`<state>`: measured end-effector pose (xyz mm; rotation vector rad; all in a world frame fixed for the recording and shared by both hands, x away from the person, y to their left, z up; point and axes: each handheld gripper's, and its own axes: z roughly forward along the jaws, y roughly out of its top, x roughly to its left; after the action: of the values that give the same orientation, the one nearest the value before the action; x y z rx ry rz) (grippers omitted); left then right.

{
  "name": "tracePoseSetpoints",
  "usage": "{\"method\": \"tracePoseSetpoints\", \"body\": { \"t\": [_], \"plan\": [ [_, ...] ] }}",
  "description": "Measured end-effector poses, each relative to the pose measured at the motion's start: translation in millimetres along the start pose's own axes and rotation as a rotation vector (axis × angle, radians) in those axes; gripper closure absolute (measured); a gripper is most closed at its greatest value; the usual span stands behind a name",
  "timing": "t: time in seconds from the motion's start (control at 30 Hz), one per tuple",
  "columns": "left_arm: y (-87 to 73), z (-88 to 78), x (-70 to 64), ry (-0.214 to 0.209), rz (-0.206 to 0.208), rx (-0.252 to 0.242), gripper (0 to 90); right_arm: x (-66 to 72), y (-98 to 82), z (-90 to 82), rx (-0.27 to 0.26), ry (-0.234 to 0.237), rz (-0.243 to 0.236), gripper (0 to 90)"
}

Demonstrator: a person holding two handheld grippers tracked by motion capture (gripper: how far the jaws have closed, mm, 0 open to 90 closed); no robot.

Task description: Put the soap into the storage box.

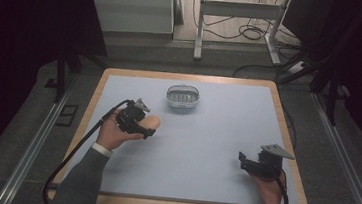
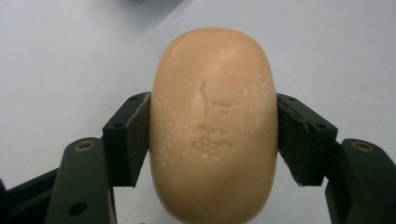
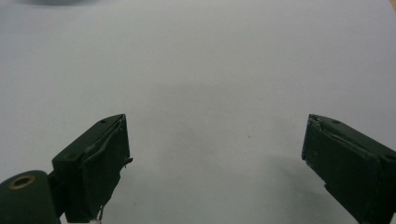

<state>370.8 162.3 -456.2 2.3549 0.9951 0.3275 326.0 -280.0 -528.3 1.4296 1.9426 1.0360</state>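
Soap (image 2: 212, 126), pinched across its rounded sides by my left gripper (image 1: 139, 123), could squirt free before reaching the dish (image 1: 183, 97) near the table's far edge; right gripper (image 3: 215, 158) sits spread, idle.

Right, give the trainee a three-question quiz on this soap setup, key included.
1. What does the left gripper hold?
2. True or false: the right gripper is shut on something.
3. Where is the soap dish? A) beyond the soap, apart from it B) under the soap C) in the right gripper

Key: 1. The tan soap bar, clamped between both pads. 2. False; its jaws stand open over the bare table. 3. A
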Motion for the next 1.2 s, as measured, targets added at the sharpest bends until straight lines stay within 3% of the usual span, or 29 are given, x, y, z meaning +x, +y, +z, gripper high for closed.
{"method": "tracePoseSetpoints", "body": {
  "t": [0.8,1.0,1.2],
  "plan": [
    [25.0,5.1,2.4,0.009,0.015,-0.008,32.7,0.1,-0.1,-0.1,-0.001,0.000,-0.001,7.6],
    [34.1,8.4,3.6,0.038,0.028,0.002,32.7,0.0,0.0,0.0,0.001,0.001,0.000,7.7],
    [41.3,13.2,7.4,0.019,0.028,0.004,32.7,-0.1,0.0,0.2,0.001,-0.003,-0.001,7.7]
  ]
}}
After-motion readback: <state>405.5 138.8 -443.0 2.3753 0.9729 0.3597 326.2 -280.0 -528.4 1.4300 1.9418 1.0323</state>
